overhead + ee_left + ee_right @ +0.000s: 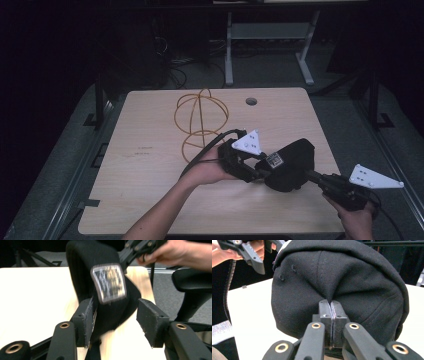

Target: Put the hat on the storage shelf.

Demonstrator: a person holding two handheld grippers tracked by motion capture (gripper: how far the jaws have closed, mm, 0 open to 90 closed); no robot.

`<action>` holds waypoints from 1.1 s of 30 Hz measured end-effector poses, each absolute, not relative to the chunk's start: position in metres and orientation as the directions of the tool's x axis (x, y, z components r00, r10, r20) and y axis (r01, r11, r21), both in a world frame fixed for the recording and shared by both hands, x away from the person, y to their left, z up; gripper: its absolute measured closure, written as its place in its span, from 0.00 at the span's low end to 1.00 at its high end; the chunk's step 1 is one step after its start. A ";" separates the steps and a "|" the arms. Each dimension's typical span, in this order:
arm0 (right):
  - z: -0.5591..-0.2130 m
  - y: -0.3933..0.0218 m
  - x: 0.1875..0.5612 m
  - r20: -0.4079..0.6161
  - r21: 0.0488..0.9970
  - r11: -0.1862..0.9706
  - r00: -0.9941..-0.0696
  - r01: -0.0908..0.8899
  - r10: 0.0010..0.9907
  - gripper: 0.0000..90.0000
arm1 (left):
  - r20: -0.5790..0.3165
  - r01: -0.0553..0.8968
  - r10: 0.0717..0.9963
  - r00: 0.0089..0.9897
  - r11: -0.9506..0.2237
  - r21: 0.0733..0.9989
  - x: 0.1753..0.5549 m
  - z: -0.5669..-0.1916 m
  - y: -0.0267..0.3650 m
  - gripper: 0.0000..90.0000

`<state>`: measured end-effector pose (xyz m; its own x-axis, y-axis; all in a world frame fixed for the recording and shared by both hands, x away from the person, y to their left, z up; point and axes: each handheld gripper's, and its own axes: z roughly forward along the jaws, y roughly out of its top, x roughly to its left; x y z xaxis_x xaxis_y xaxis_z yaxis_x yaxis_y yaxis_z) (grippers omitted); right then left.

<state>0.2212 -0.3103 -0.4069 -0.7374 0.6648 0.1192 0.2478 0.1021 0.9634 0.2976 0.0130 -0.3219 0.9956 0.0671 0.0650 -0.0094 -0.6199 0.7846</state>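
The high view looks forward and down on the table (150, 200) from above the person's side. The left gripper view rides close behind its jaws, facing the cap (100, 277) and the right hand (180, 252) beyond. The right gripper view faces the same cap from its other side, very near

orange wire loops (200, 120) lying at table's (150, 200) 12 o'clock, round grommet hole (251, 101) at 1 o'clock, grey desk frame (270, 40) beyond.

One black cap (290, 165), one orange cord (200, 120) in loops, two grippers, left (250, 167) and right (320, 179), one table (150, 165)
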 end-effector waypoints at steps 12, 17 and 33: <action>-0.382 -0.318 0.233 0.109 0.955 0.135 -0.740 0.262 0.663 0.99 | 0.060 0.043 0.150 0.987 -0.602 0.797 0.290 -0.342 0.057 0.48; -0.371 -0.319 0.240 0.112 0.953 0.138 -0.736 0.271 0.668 0.99 | 0.063 0.063 0.180 0.982 -0.614 0.787 0.285 -0.355 0.076 0.47; -0.335 -0.307 0.264 0.090 0.943 0.190 -0.757 0.274 0.647 0.99 | 0.046 0.120 0.263 0.964 -0.582 0.805 0.275 -0.390 0.115 0.41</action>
